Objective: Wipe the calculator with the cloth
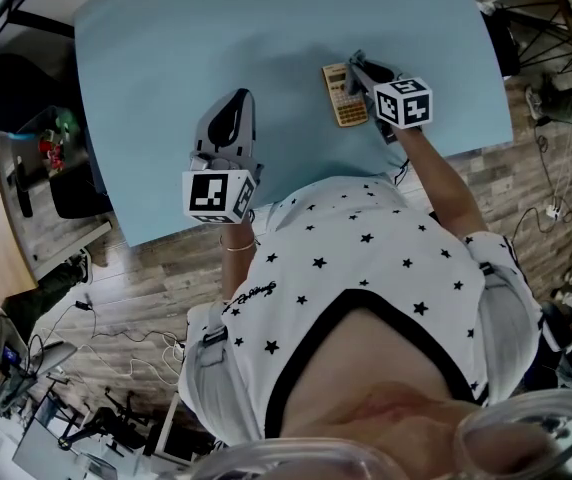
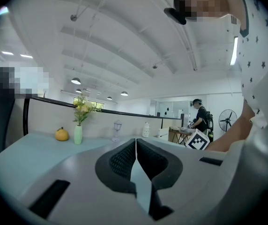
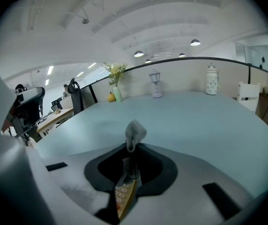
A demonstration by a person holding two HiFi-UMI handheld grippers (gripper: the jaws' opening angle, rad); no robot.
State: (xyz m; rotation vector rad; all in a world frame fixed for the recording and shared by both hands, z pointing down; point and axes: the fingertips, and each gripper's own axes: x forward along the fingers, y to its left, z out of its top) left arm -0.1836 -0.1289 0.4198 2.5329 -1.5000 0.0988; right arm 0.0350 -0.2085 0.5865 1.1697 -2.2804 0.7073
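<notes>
**Cloth is in hand and right at the calculator, wiping step about to go**

The calculator [image 1: 344, 95] lies flat on the blue desk [image 1: 216, 28], on the person's right side and a bit back from the near edge. The right gripper [image 3: 131, 149] is right over it. Its fingers are clenched on a small grey cloth [image 3: 135, 132], with a tuft poking out past the tips, and you can see the calculator's keys through the gap underneath. I can't tell for sure whether the cloth is actually pressing on the keys or just hanging over them.

The left gripper [image 2: 135, 146] is parked well apart from the calculator on the left side of the desk. Its fingers are pressed together with nothing in them.

My read is that the pick-up is done and this is the wiping step itself, at or near the start. The next move needs the cloth brought down flat onto the face and dragged along the length of the calculator. Nothing is holding the calculator, so a hard push could just slide it around. Go light, or bring the left gripper over to pin an edge.

A vase of flowers [image 2: 78, 134] sits way at the far side, out of the way.
</notes>
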